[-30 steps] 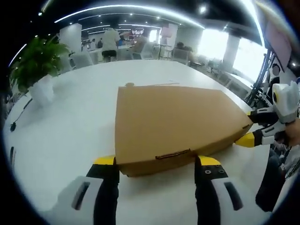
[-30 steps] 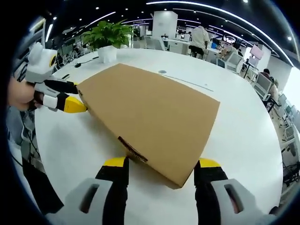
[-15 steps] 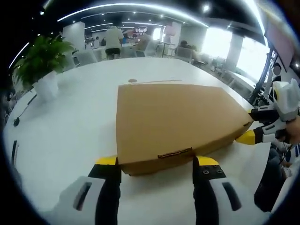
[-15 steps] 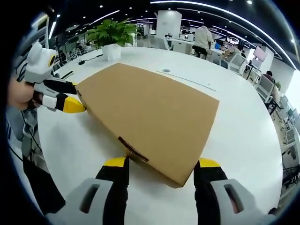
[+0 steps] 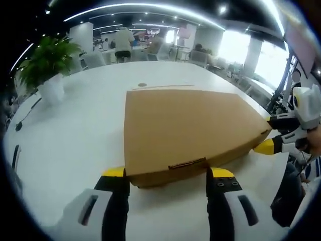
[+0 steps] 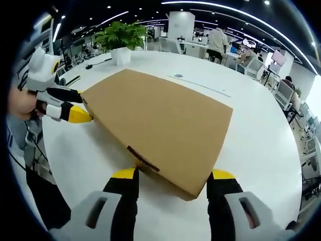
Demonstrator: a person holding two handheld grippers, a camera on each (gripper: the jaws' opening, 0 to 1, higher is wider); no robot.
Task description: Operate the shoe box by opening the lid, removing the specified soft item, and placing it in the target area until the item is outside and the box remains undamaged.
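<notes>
The closed shoe box (image 5: 188, 128) lies flat on the white bench (image 5: 75, 135), lid down. The left tool (image 5: 168, 174) is held spread at the 6 o'clock edge, and the right tool (image 6: 172, 176) is likewise spread at its own end – seemingly so the lid can be lifted evenly from both ends.

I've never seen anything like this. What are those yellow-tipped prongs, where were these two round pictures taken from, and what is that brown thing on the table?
A person holds a two-jaw gripper in each hand, each carrying a fisheye camera looking along its jaws. In the left gripper view, the left gripper stands open at one end of a closed cardboard shoe box on a white table; the right gripper enters from the right. The right gripper view looks from the box's other end. Nothing is clamped yet. A potted plant stands further back.
</notes>
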